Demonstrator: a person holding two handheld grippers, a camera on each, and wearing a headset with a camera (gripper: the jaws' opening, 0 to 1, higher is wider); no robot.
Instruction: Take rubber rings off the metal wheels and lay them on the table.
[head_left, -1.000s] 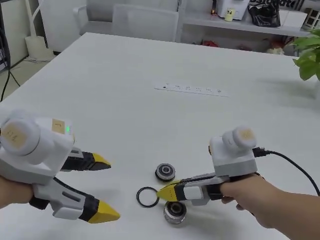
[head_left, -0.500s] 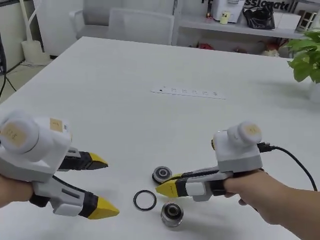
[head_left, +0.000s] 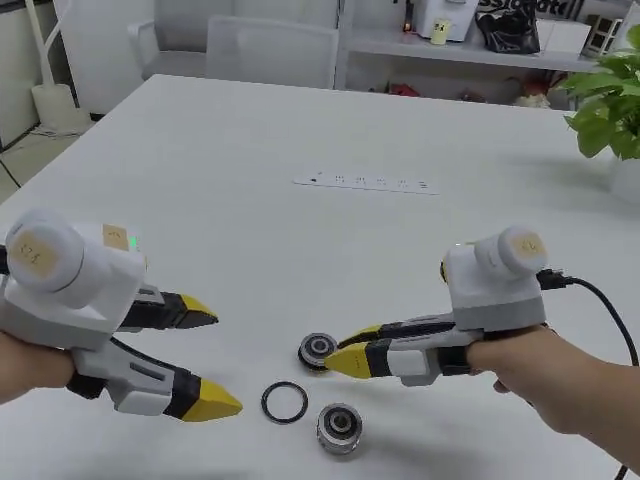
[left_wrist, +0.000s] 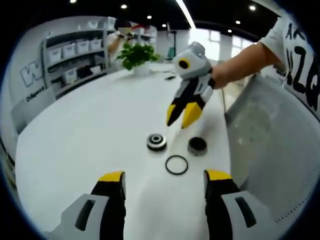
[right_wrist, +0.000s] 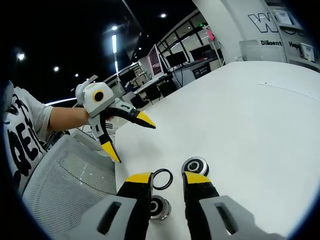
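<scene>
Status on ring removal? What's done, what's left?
Done: one rubber ring lies flat on the table, beside the bare-looking wheel. In hand: nothing; right gripper hovers at the other wheel, left gripper open. Left: that wheel's dark ring looks still on.

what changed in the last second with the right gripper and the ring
The right gripper moved its tips away from the loose rubber ring and toward the farther wheel. Its jaws are a little apart and hold nothing. The ring, both the farther wheel and the nearer wheel, and the wide-open left gripper kept their places.
</scene>
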